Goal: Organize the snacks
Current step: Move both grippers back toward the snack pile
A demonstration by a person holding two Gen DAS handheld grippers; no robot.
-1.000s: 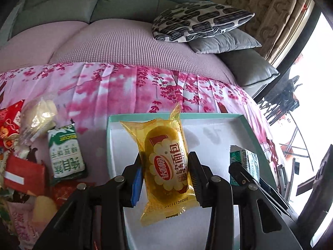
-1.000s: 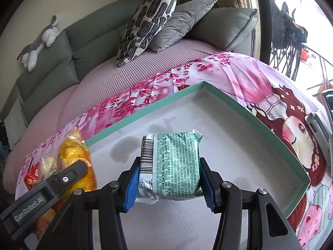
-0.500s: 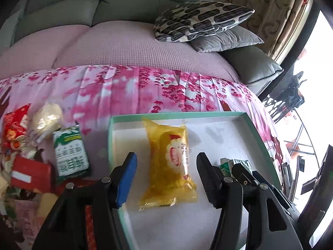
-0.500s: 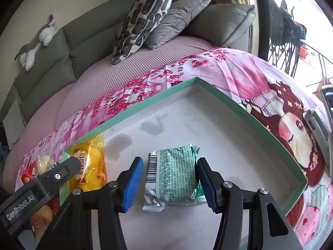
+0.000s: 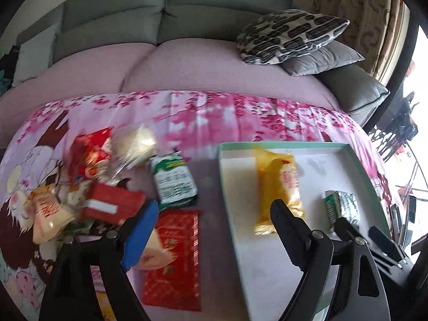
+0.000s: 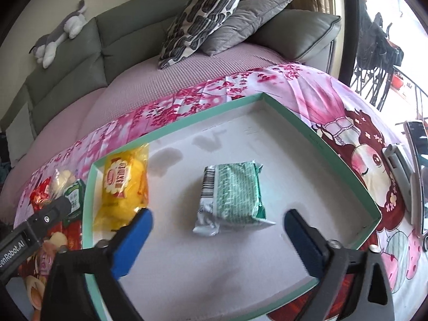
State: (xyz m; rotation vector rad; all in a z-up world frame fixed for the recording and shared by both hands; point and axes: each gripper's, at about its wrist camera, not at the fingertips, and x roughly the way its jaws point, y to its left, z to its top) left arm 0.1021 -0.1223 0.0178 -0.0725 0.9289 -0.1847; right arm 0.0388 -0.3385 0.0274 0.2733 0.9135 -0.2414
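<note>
Blue pads line the right claw (image 6: 218,236), which is spread wide and empty above the white floor of the green-rimmed box (image 6: 345,172). At its 12 o'clock, apart from both pads, the green-and-silver packet (image 6: 232,194) lies flat on the box floor, barcode end toward 10 o'clock. At 10 o'clock the yellow bread packet (image 6: 124,187) lies along the box's left wall.

In the left wrist view, the left claw (image 5: 211,230) is likewise spread and grips nothing; its fingers straddle the box's left wall, with a flat red packet (image 5: 174,256) beneath it on the flowered cloth (image 5: 208,117) that covers the surface. At 11 o'clock lies a green-and-white packet (image 5: 174,179), and further toward 9 and 10 o'clock a loose heap: a red box (image 5: 112,204), a clear bag of pale snacks (image 5: 135,144), a red crinkled bag (image 5: 92,151) and an orange-printed packet (image 5: 49,214). Motion blur softens that heap, so their overlaps are hard to read.

Two snacks sit in the box; the rest wait outside it. These look light, soft and air-puffed, with slick film that may slide under the pads. A gentle pinch across the narrow middle of a packet seems safest, since squeezing hard could crush bread or biscuits. The flat red packet may need catching by an edge.
</note>
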